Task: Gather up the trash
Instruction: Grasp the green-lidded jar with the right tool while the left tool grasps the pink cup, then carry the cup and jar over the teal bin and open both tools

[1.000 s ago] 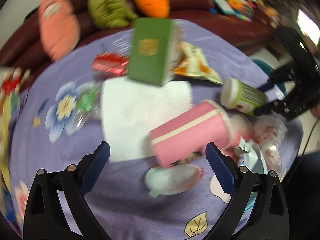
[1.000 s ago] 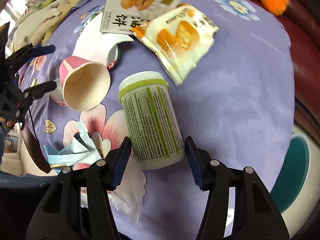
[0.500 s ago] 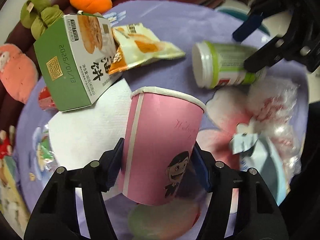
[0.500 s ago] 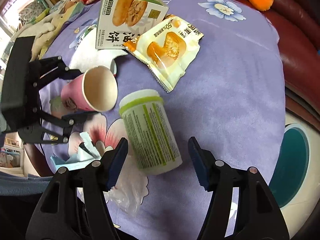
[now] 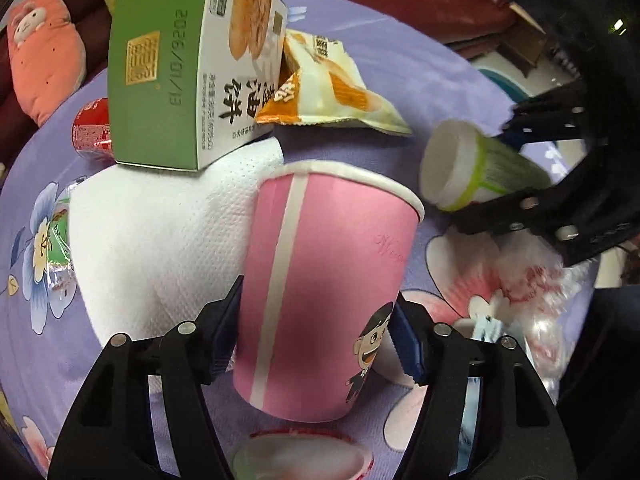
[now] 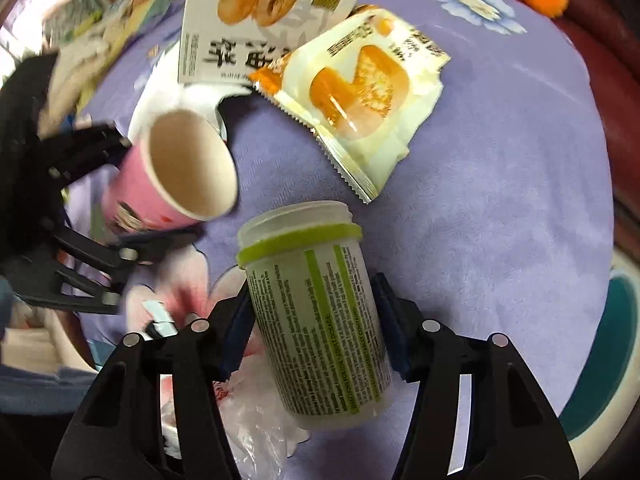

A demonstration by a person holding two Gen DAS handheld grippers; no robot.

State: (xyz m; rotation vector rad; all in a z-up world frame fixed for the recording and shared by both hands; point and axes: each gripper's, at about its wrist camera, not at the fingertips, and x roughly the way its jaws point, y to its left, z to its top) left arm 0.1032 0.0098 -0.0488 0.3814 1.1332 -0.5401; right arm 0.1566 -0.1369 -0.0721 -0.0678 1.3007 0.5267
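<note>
left gripper: now clamping the pink cup, lifting.
right gripper: just closing on the bottle, 12 o'clock.
meaning: two pieces secured.

Paper cup: centre of the left wrist frame, between the left gripper fingers.
Napkin: left of the cup, under the box.
Snack packet: upper centre, right of the box.
Bottle: lower centre of the right wrist frame, between the right gripper fingers.
</note>
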